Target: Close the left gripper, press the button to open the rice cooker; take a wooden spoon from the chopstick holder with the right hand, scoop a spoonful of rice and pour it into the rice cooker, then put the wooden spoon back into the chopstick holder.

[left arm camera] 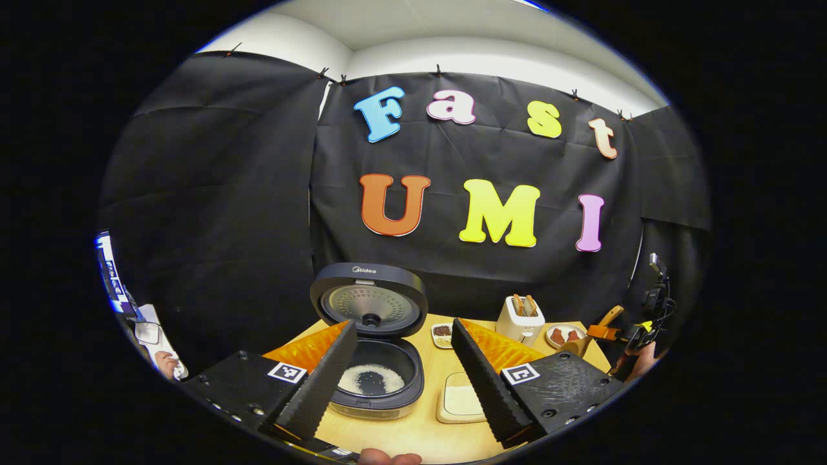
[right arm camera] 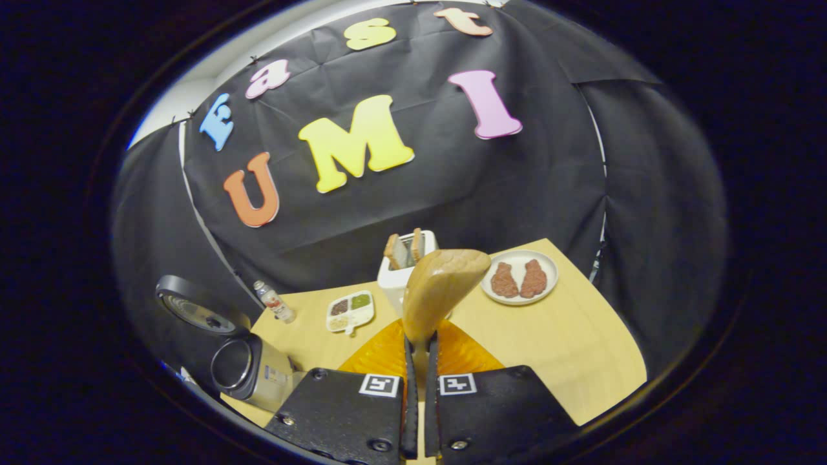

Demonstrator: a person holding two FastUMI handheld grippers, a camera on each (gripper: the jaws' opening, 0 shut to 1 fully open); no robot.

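Note:
The rice cooker (left arm camera: 375,394) stands with its lid (left arm camera: 368,300) swung up, and white rice lies on the bottom of its pot (left arm camera: 371,379). My left gripper (left arm camera: 404,387) hangs in front of it, open wide, nothing between its fingers. In the right gripper view, my right gripper (right arm camera: 420,361) is shut on the handle of the wooden spoon (right arm camera: 442,284), whose head points up over the table. The face I see carries no rice. The rice cooker (right arm camera: 249,365) lies low at the left. The right gripper (left arm camera: 636,336) with the spoon (left arm camera: 610,316) shows far right.
A white dish of rice (left arm camera: 462,400) sits right of the cooker. Behind are a condiment dish (left arm camera: 442,334), a toaster (left arm camera: 520,316) with bread and a plate of meat (left arm camera: 563,334). A small bottle (right arm camera: 274,302) stands near the cooker lid. The table's right edge (right arm camera: 620,336) is near.

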